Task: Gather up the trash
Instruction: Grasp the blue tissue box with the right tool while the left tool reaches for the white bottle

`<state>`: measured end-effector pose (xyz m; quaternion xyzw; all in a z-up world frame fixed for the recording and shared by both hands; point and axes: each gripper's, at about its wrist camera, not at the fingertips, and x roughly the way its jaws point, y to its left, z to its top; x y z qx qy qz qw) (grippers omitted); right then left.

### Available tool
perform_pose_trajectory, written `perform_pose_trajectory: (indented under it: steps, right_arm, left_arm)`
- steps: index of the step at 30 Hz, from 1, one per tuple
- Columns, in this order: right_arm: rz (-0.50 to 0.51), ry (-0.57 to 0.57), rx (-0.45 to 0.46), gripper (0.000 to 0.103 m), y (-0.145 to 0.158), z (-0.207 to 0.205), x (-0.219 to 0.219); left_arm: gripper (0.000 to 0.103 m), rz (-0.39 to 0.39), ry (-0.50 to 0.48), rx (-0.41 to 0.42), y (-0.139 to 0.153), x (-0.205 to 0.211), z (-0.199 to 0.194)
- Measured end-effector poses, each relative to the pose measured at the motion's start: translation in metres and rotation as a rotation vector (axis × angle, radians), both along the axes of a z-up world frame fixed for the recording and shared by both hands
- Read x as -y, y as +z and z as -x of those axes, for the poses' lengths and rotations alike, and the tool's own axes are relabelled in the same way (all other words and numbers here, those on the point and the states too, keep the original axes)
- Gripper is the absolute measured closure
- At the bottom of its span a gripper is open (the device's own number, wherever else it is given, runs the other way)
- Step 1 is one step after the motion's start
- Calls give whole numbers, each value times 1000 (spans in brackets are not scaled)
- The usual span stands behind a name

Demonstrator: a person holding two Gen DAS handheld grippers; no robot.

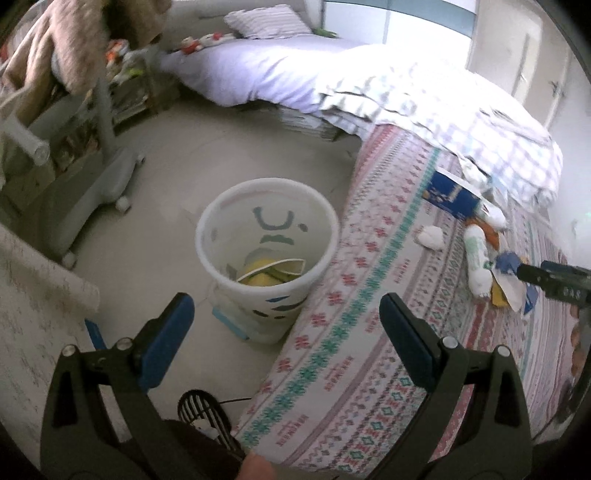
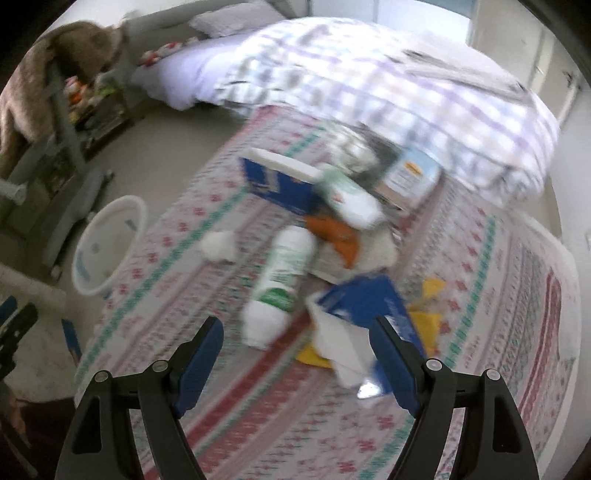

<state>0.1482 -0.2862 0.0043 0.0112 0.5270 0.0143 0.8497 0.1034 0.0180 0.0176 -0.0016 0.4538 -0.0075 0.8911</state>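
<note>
A white trash bin [image 1: 267,254] stands on the floor beside the patterned bed sheet [image 1: 354,332], with yellow and white scraps inside. My left gripper [image 1: 286,317] is open and empty above it. Trash lies on the sheet: a white and green bottle [image 2: 282,275], a white crumpled paper ball [image 2: 218,245], a blue box [image 2: 280,184], an orange wrapper [image 2: 332,232], and a torn blue and white carton [image 2: 364,314] on yellow scraps. My right gripper [image 2: 297,339] is open and empty just short of the bottle and carton. The bin also shows at the left of the right wrist view [image 2: 107,245].
A checked duvet [image 1: 461,110] and pillow [image 1: 266,22] lie at the far end of the bed. A grey wheeled chair base [image 1: 92,192] and a cluttered shelf [image 1: 125,96] stand left of the bin. A black fan grille [image 1: 201,406] is near my left gripper.
</note>
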Motion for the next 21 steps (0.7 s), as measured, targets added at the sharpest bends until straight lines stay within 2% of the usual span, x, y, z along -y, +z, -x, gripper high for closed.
perform_pose_trajectory:
  steps: [8, 14, 19, 21]
  right_arm:
    - [-6, -84, -82, 20, -24, -2, 49]
    - [-27, -88, -129, 20, -42, -5, 65]
    - [-25, -82, -155, 21, -54, -10, 71]
    - [-27, -81, -157, 28, -57, -10, 75]
  left_arm:
    - [3, -105, -131, 4, 4, 54, -8]
    - [3, -109, -234, -26, 1, 96, -22]
    - [3, -65, -285, -70, -9, 126, -37]
    - [3, -43, -292, -88, -14, 136, -43]
